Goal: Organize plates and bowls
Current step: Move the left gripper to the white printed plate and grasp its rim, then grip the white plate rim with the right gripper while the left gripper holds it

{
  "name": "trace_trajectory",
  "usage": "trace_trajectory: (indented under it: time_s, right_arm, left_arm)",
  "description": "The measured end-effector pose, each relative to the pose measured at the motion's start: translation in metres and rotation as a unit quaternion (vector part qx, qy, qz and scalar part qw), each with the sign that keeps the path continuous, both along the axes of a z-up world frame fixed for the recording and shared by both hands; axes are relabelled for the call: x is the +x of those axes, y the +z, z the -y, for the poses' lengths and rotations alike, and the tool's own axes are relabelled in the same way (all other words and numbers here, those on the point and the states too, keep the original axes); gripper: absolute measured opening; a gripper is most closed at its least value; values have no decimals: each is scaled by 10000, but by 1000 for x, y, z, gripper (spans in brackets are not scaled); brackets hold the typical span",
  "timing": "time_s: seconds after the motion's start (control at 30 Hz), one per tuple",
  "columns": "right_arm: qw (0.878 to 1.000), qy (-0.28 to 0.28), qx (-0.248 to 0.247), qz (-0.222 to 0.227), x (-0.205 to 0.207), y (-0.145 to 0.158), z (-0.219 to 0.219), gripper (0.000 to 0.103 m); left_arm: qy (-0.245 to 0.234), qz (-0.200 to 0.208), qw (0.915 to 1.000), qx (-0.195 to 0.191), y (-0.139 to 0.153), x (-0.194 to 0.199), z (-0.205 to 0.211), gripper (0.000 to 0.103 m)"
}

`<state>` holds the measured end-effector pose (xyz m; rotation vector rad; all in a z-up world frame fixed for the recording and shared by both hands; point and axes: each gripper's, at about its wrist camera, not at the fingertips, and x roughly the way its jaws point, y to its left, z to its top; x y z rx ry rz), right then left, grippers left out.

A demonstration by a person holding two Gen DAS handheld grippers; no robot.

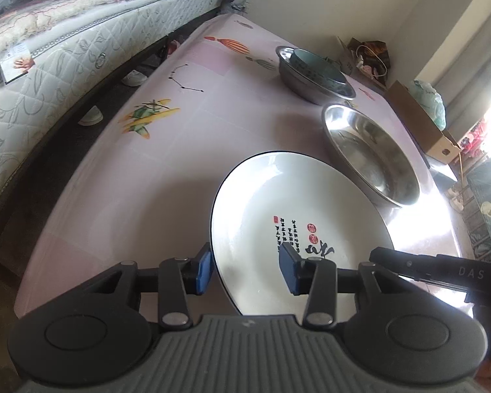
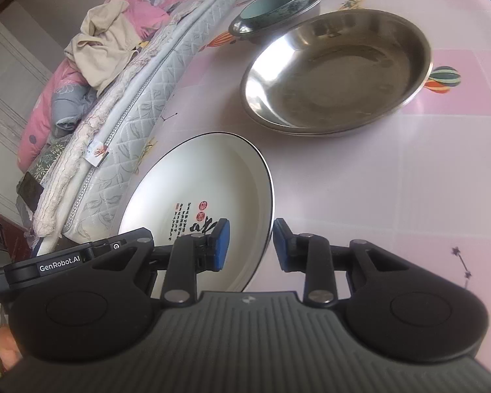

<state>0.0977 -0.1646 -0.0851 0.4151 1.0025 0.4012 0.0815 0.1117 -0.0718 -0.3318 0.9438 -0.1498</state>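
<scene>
Both grippers, left gripper [image 1: 247, 270] and right gripper [image 2: 250, 245], are pinching the white plate [image 1: 278, 203] at the bottom; it might slip and hit the metal pan [image 1: 373, 154] upper right.

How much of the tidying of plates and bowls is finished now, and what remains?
Done: the teal ceramic bowl sits nested in the small steel bowl. In hand: the white ceramic plate with black rim has its edge between the pads of both the left hand-held gripper and the right hand-held gripper. Left: the plate is not yet stacked; the wide shallow steel basin stands empty beside it.
</scene>
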Motion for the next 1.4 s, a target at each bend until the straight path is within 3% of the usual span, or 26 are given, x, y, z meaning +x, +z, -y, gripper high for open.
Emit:
trace_trajectory:
  time_s: [0.5, 0.87, 1.4]
  right_arm:
    - [9936, -1117, -185, -19, -41, -2, 77, 30]
    - [9930, -1155, -261, 32, -48, 0, 79, 32]
    - [9918, -1274, 63, -76, -53, -12, 86, 32]
  left_arm:
    - [-1038, -7, 9946, -48, -3, -2, 78, 45]
    - [-1146, -58, 9934, -78, -4, -6, 85, 47]
    - [-1191, -25, 9928, -151, -6, -7, 87, 49]
